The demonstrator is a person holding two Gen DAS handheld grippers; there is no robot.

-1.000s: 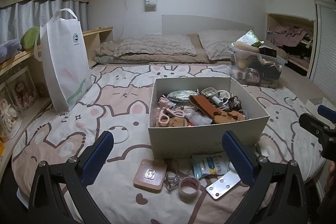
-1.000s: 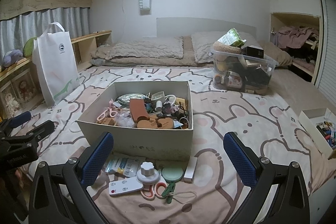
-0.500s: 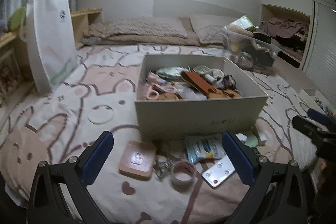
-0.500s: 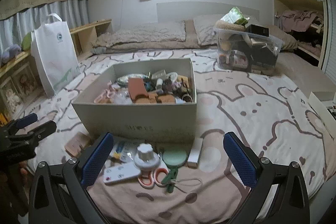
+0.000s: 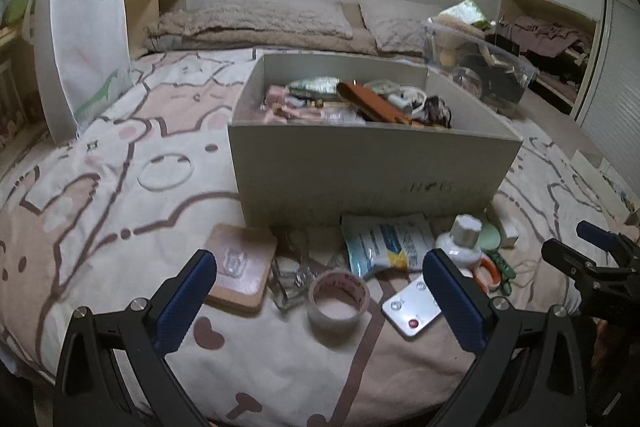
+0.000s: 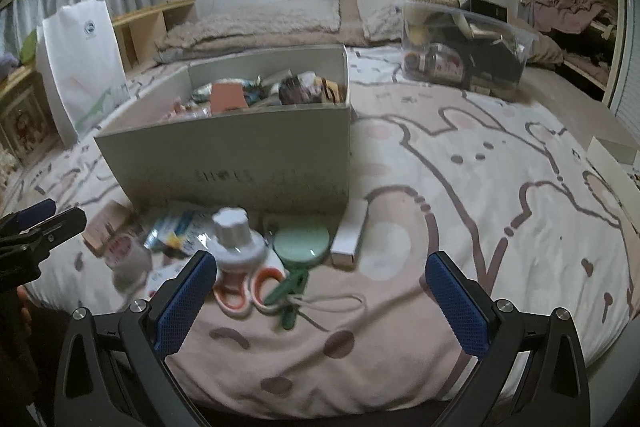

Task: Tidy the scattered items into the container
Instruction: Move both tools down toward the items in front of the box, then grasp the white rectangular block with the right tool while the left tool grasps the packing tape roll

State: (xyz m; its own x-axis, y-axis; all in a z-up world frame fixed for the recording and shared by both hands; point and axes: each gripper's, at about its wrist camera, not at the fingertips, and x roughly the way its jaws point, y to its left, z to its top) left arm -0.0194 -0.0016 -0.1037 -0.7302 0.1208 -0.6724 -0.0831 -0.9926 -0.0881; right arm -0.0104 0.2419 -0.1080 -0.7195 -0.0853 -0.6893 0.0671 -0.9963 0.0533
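A grey open box (image 5: pixel 372 163) full of small items stands on the bed; it also shows in the right wrist view (image 6: pixel 240 155). Loose items lie in front of it: a wooden square (image 5: pixel 240 267), a tape roll (image 5: pixel 338 301), a blue-white packet (image 5: pixel 384 241), a white remote (image 5: pixel 412 309), a white bottle (image 6: pixel 236 243), orange scissors (image 6: pixel 256 287), a green round lid (image 6: pixel 303 239), a green clip (image 6: pixel 288 293), a white stick box (image 6: pixel 350 231). My left gripper (image 5: pixel 320 297) is open just above the tape roll. My right gripper (image 6: pixel 320 297) is open above the clip and scissors.
A white paper bag (image 5: pixel 80 39) stands at the left. A clear plastic bin (image 6: pixel 464 47) of things sits behind the box on the right. Pillows and a blanket (image 5: pixel 256 23) lie at the head of the bed. A small white box (image 6: pixel 612 155) is at the far right.
Both grippers have dropped lower and moved forward toward the loose items in front of the box. Both stay open and empty.
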